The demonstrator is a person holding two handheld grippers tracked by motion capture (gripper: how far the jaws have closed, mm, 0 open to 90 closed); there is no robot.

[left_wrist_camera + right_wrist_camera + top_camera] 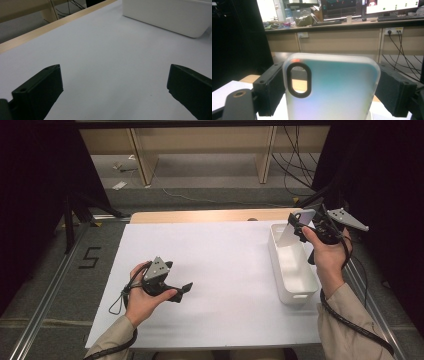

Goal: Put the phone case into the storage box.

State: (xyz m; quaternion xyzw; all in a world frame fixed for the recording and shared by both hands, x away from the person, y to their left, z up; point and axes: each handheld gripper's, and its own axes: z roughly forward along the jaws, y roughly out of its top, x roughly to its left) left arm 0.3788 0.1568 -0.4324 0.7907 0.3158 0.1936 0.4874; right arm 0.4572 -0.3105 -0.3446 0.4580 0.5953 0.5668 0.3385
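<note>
**Right gripper clamped on a phone case above the bin**

Right gripper (pixel 303 226) is held above the far end of the white bin (pixel 280 270), its jaws pinching a translucent phone case (pixel 295 225) by the two long edges. Below and to its left, the white sheet (pixel 225 285) is spread over the table (pixel 200 215), whose wooden far edge is left bare; broad open surface lies between the bin and the left gripper (pixel 187 287). That gripper is rested low on the sheet, well apart from the bin, jaws spread with nothing between them. In the right gripper view the phone case (pixel 332 92) is seen upright, pads pressed against both sides, with its oval camera cutout (pixel 299 80) near the left pad. In the left gripper view the bin's rounded side wall (pixel 172 17) is shown beyond the bare sheet.
</note>
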